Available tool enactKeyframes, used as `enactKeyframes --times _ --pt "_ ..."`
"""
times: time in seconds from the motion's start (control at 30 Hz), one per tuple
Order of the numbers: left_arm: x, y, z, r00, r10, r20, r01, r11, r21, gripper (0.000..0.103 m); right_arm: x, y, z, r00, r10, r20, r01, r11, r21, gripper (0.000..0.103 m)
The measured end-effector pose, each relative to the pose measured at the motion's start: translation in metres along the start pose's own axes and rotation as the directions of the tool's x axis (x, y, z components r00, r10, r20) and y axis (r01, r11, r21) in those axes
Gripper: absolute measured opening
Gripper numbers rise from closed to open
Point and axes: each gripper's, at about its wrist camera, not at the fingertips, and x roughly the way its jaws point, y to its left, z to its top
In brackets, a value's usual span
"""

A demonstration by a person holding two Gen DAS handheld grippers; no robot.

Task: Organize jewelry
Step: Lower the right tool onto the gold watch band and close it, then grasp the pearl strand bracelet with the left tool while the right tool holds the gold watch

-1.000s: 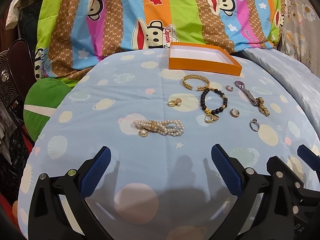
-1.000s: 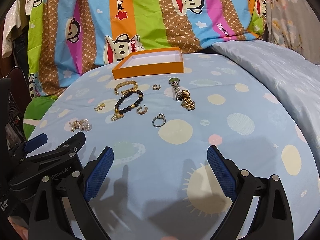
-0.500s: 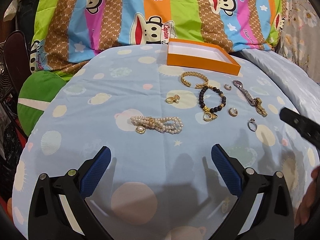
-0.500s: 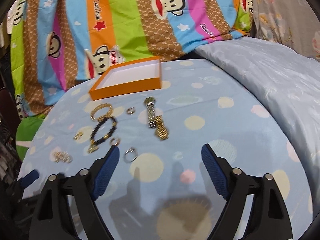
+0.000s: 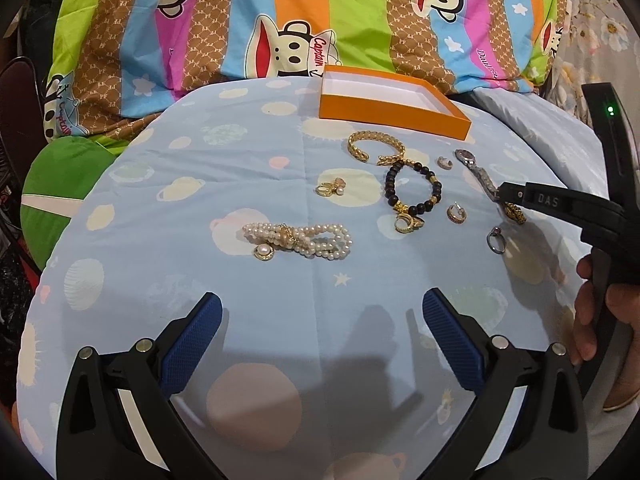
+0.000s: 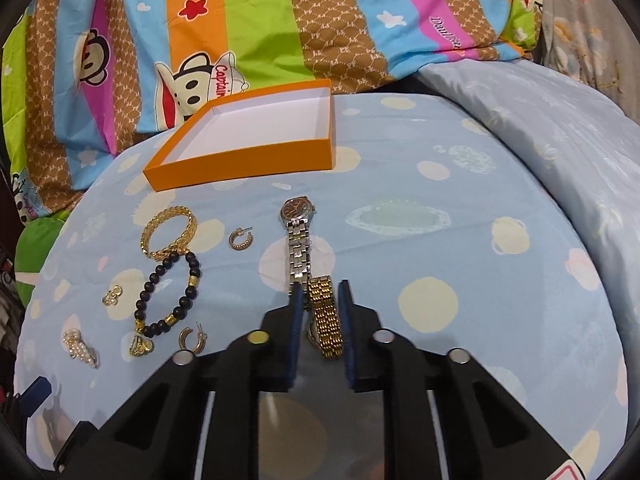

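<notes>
An orange box (image 6: 248, 148) with a white inside sits at the far side of the blue cloth; it also shows in the left wrist view (image 5: 394, 106). My right gripper (image 6: 320, 294) is low over the cloth, its jaws narrowed around the gold band (image 6: 326, 316) of a wristwatch (image 6: 298, 236), a small gap on each side. My left gripper (image 5: 320, 320) is open and empty near the front. A pearl bracelet (image 5: 298, 238), black bead bracelet (image 5: 412, 190), gold chain bracelet (image 5: 374, 146) and silver ring (image 5: 496, 240) lie on the cloth.
Hoop earrings (image 6: 241, 238) and a gold earring pair (image 5: 330, 189) lie among the jewelry. A striped monkey-print quilt (image 5: 280, 20) rises behind the box. A grey-blue duvet (image 6: 540, 128) lies to the right. A green cushion (image 5: 56, 184) is at the left edge.
My right gripper moved forward and down to the watch and its jaws narrowed around the gold band. My left gripper stayed open in place.
</notes>
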Motion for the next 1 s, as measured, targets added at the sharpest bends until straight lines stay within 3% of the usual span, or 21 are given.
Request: enactKeyframes --times 0.33,0.53,0.77,0.9,1.0 --pt "0.003 0.005 0.0 0.999 -0.033 -0.02 0.033 0.999 -0.024 0.098 -0.012 -0.005 -0.001 0.998 0.054 0.015 -0.054 0.998 0.034 0.011" --pt "0.001 0.008 0.004 0.999 0.014 -0.041 -0.014 1.0 0.009 0.098 -0.037 -0.003 -0.002 0.997 0.073 0.016 -0.073 0.997 0.021 0.011" --pt "-0.004 0.047 0.015 0.996 0.053 -0.07 -0.054 0.998 -0.013 0.098 -0.059 0.001 -0.005 0.994 0.106 0.018 -0.106 0.994 0.005 0.011" --pt "0.004 0.063 0.023 0.994 0.051 -0.092 -0.057 0.997 -0.061 0.098 -0.06 0.005 -0.007 0.994 0.103 0.025 -0.103 0.995 -0.004 0.011" --pt "0.008 0.057 0.033 0.997 0.031 -0.074 -0.034 0.998 -0.045 0.098 -0.059 0.006 -0.008 0.993 0.115 0.019 -0.115 0.993 0.002 0.011"
